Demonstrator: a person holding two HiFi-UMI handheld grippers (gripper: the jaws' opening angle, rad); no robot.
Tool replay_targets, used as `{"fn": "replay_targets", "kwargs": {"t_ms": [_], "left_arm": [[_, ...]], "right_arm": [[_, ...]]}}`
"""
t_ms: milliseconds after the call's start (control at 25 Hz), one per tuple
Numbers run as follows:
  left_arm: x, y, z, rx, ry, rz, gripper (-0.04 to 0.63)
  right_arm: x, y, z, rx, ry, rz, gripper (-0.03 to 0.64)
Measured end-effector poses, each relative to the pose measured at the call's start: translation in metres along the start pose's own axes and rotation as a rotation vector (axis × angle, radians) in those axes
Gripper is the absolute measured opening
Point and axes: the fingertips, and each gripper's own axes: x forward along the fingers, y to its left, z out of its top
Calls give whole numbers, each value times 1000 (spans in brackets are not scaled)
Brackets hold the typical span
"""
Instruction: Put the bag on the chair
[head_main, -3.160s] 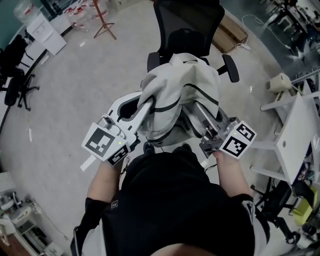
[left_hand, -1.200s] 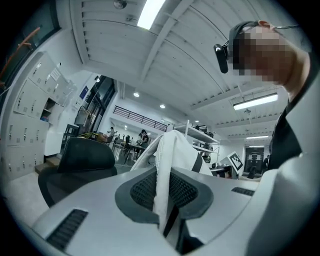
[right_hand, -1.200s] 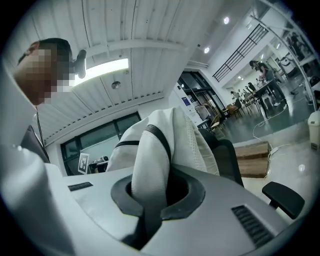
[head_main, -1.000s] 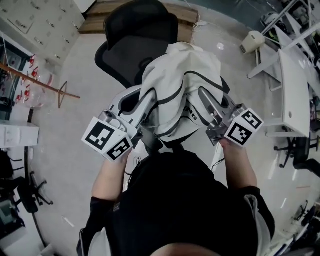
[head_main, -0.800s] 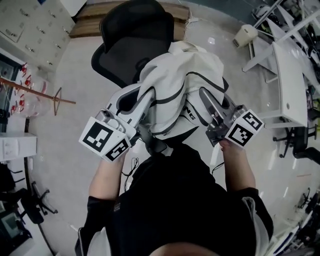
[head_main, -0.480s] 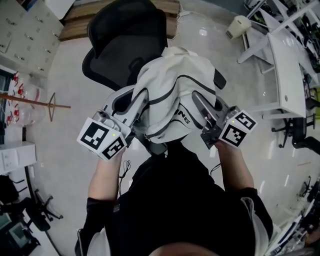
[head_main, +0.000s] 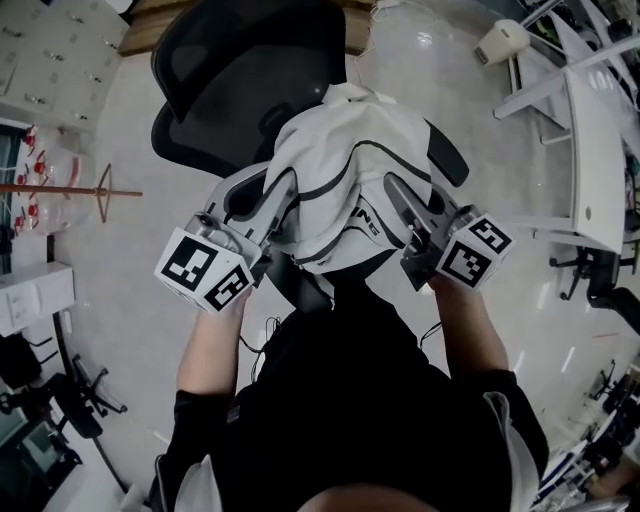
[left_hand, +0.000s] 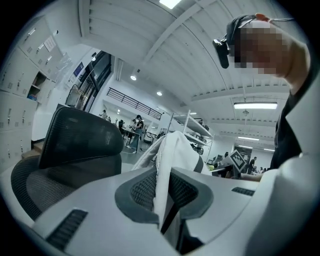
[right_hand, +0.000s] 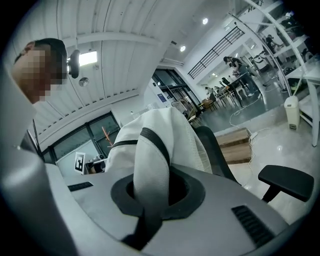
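Observation:
A white bag (head_main: 345, 170) with black trim hangs between my two grippers, over the seat of a black mesh office chair (head_main: 235, 90). My left gripper (head_main: 278, 195) is shut on the bag's left side; its own view shows white fabric (left_hand: 172, 155) pinched between the jaws, with the chair's backrest (left_hand: 80, 140) just left. My right gripper (head_main: 392, 192) is shut on the bag's right side, a fold with a black stripe (right_hand: 150, 165) clamped in its jaws. The chair's right armrest (right_hand: 282, 181) lies low to the right. The bag hides most of the seat in the head view.
A white desk (head_main: 595, 150) on metal legs stands to the right. A white bin (head_main: 503, 42) sits on the floor at the back right. A red-legged stand (head_main: 85, 190) and white cabinets (head_main: 35, 295) are on the left. A wooden pallet (right_hand: 240, 145) lies behind the chair.
Both grippers have carried the bag forward and down toward the chair. The chair's seat and backrest now lie closer under the bag, and the view has swung left around the chair.

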Motion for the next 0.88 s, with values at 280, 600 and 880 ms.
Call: {"fn": "replay_targets", "kwargs": {"t_ms": [280, 600, 880], "left_arm": [[26, 30, -31, -54, 47, 68, 63], [24, 55, -107, -108, 166, 133, 64], [22, 75, -160, -213, 273, 182, 64]], "right_arm": [[21, -37, -10, 8, 78, 19, 34], [38, -72, -65, 35, 214, -14, 34], [42, -93, -113, 122, 369, -74, 34]]}}
